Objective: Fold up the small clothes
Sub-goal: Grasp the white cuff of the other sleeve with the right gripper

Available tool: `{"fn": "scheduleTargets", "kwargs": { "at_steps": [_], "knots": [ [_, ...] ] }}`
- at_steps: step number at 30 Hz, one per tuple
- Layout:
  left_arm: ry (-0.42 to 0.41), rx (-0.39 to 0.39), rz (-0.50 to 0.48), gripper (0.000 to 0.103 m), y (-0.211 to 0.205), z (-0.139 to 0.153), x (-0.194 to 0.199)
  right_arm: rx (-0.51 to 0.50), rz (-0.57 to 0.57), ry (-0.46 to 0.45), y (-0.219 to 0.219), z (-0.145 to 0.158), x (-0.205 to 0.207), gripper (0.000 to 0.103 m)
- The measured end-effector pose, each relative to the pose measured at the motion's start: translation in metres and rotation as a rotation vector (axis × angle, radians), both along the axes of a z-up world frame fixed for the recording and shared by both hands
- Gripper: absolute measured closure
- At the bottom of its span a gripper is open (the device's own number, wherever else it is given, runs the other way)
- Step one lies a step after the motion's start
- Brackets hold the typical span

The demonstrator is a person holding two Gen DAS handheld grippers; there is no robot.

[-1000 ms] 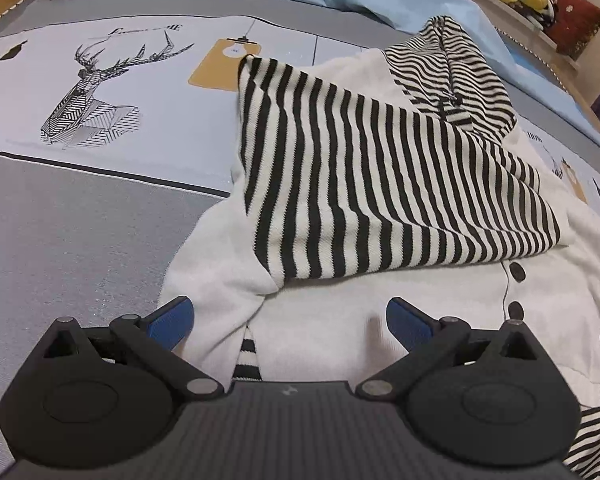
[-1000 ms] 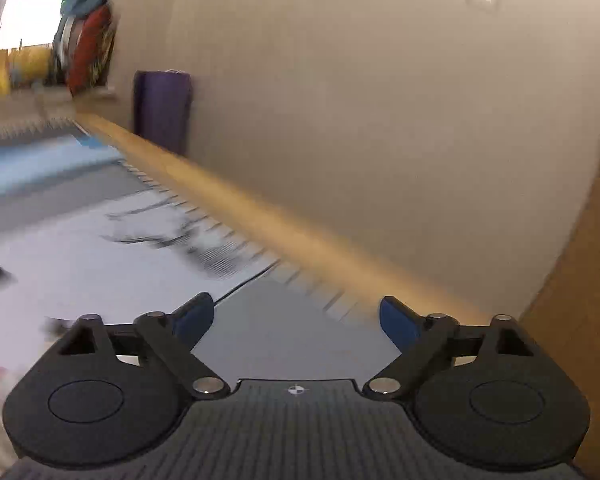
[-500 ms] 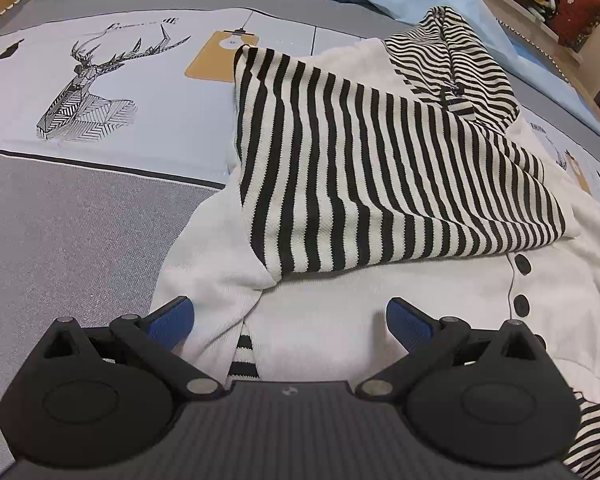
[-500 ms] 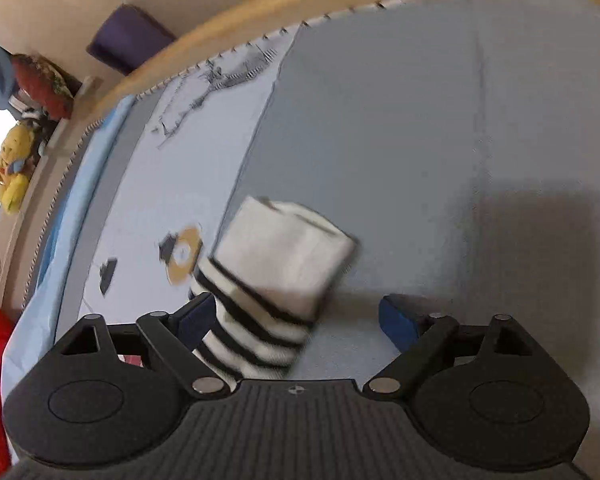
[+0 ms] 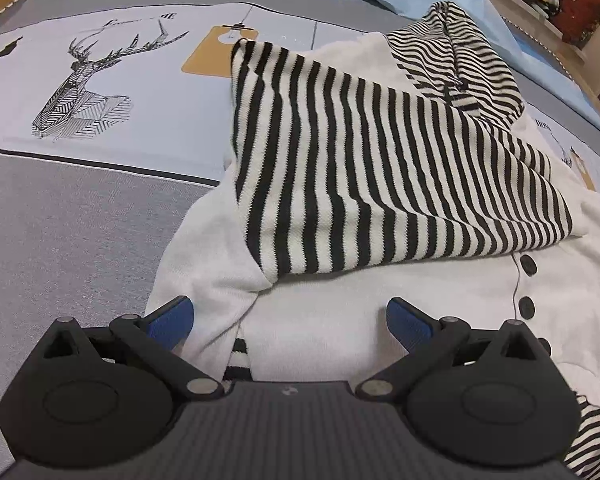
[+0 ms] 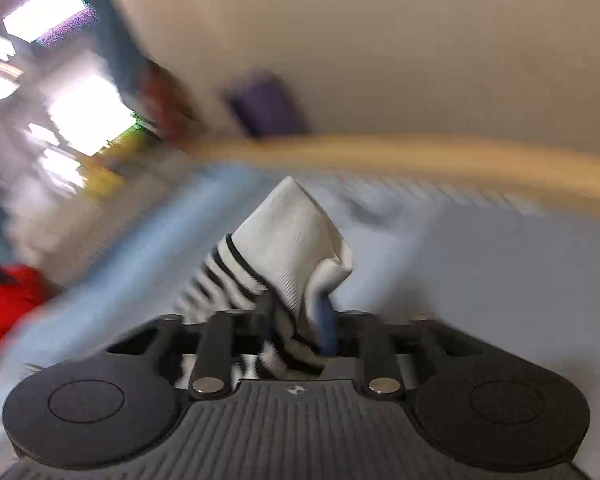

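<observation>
Nearest, at the bottom of the left wrist view, the left gripper (image 5: 288, 316) stands with its blue pads wide apart over the white hem of the cardigan (image 5: 380, 184), whose right edge is cut off by the frame. Beyond lies the bed (image 5: 80, 208) with its deer print (image 5: 84, 88). Meanwhile the right gripper (image 6: 296, 320) is clamped on a striped sleeve (image 6: 292, 244); everything behind it is badly blurred.
</observation>
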State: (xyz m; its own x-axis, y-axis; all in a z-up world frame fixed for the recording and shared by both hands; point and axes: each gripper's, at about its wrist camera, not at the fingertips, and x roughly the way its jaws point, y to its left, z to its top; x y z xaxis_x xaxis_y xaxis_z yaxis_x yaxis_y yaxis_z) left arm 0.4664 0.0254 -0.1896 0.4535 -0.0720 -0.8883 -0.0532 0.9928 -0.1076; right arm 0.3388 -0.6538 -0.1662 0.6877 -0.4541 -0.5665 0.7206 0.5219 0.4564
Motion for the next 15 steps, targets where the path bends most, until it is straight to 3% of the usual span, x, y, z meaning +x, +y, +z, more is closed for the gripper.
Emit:
{"fn": "scheduleTargets", "kwargs": {
  "at_steps": [1,2,4,6,8,12,15],
  "knots": [
    [-0.001,0.007,-0.007,0.0,-0.001,0.0,-0.001,0.083,-0.04,0.063,-0.009,-0.023,-0.001,0.033],
    [-0.002,0.012,-0.011,0.0,-0.001,0.0,-0.002,0.168,-0.067,0.082,-0.016,-0.042,-0.007,0.033],
    [-0.004,0.011,-0.011,0.0,-0.001,0.0,-0.002,0.34,-0.1,-0.006,-0.017,-0.079,-0.028,0.033],
    [0.001,0.002,-0.001,0.0,0.001,-0.001,0.0,0.321,-0.073,-0.112,-0.003,-0.09,-0.045,0.034],
    [0.005,-0.004,0.004,0.0,0.002,-0.001,0.001,0.314,-0.009,-0.125,0.007,-0.091,-0.052,0.034],
    [-0.001,-0.015,0.013,0.0,0.005,0.0,0.001,0.424,0.008,-0.236,0.015,-0.093,-0.075,0.032],
    [-0.009,-0.033,0.034,0.0,0.009,0.003,0.0,0.387,0.017,-0.212,0.011,-0.099,-0.056,0.033]
  ]
}}
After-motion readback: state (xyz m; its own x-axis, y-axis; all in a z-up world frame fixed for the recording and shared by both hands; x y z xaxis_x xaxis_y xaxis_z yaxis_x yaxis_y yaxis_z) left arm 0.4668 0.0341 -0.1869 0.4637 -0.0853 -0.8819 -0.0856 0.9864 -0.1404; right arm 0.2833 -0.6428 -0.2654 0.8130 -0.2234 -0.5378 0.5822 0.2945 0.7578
